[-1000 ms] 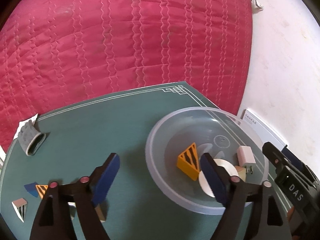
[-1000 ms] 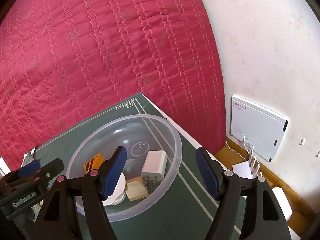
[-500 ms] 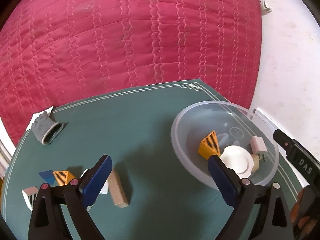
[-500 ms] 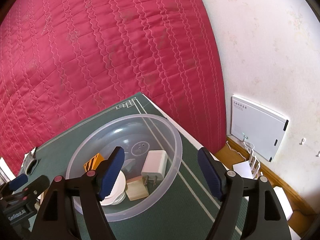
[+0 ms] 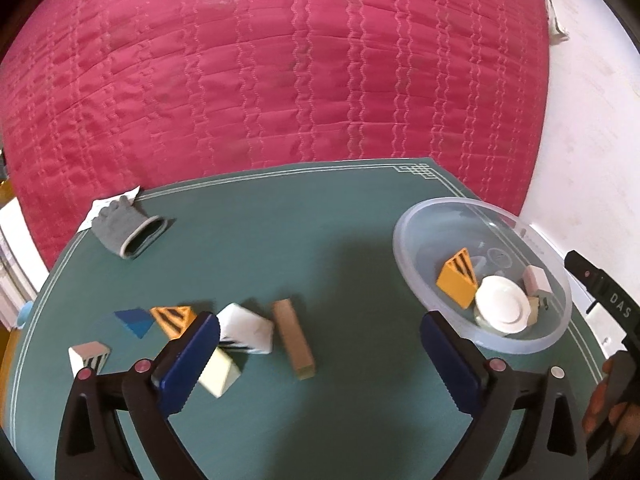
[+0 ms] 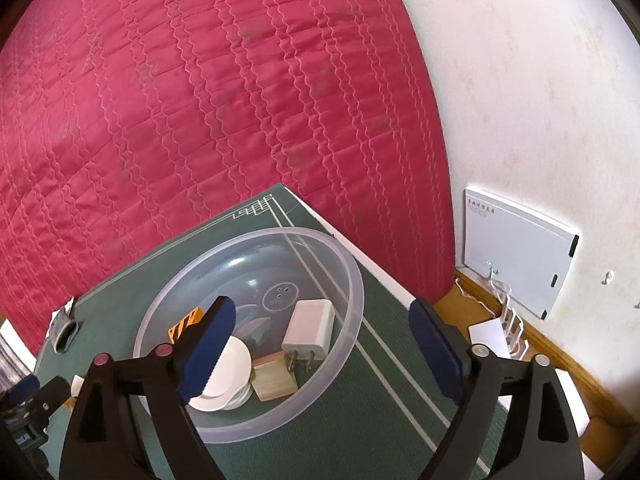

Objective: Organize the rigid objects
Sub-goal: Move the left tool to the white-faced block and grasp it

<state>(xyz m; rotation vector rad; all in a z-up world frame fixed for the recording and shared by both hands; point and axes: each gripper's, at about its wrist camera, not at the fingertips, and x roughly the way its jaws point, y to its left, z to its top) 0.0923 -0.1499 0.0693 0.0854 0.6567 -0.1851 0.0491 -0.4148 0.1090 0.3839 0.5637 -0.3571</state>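
A clear plastic bowl point(image 5: 412, 272) point(image 6: 352, 272) stands on the green mat point(image 5: 280, 232) at the right. It holds an orange striped wedge point(image 5: 458, 282), a white round lid point(image 5: 502, 304) point(image 6: 224, 376), a white charger point(image 6: 310, 328) and a small wooden block point(image 6: 274, 378). Left of the bowl lie a long wooden block point(image 5: 294, 338), a white block point(image 5: 246, 328), a cream wedge point(image 5: 220, 376), an orange striped piece point(image 5: 174, 318), a blue piece point(image 5: 134, 320) and a striped pink-topped block point(image 5: 88, 356). My left gripper point(image 5: 320, 364) is open and empty above them. My right gripper point(image 6: 320, 356) is open and empty over the bowl.
A grey glove point(image 5: 124, 230) lies at the mat's far left corner. A red quilted bed point(image 5: 280, 80) fills the background. A white wall point(image 6: 540, 100) with a white box point(image 6: 516, 252) is to the right. The right gripper's body point(image 5: 608, 308) shows at the left view's right edge.
My left gripper has moved left and back from the bowl, so the loose blocks on the mat now show. My right gripper has stayed over the bowl, open.
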